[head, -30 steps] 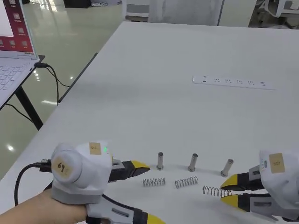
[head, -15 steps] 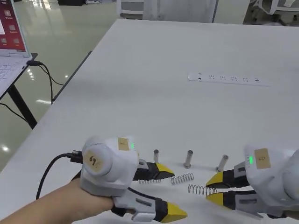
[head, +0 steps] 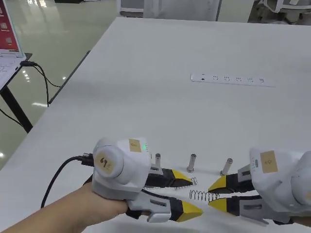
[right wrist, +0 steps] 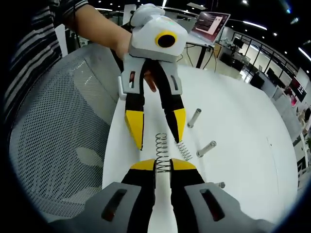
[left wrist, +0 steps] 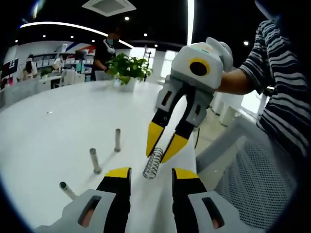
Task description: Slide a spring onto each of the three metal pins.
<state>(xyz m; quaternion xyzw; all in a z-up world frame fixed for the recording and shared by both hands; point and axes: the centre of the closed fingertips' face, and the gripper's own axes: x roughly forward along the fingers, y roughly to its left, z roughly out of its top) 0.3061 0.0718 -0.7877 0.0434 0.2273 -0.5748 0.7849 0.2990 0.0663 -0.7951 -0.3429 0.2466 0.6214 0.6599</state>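
Spring point(right wrist: 162, 148), coiled wire, pinched by right gripper point(right wrist: 163, 165).

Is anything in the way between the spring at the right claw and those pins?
Partly. The other spring and a jaw of the left claw lie between that spring and the middle pin. Nothing visible blocks the pin nearest the right claw.
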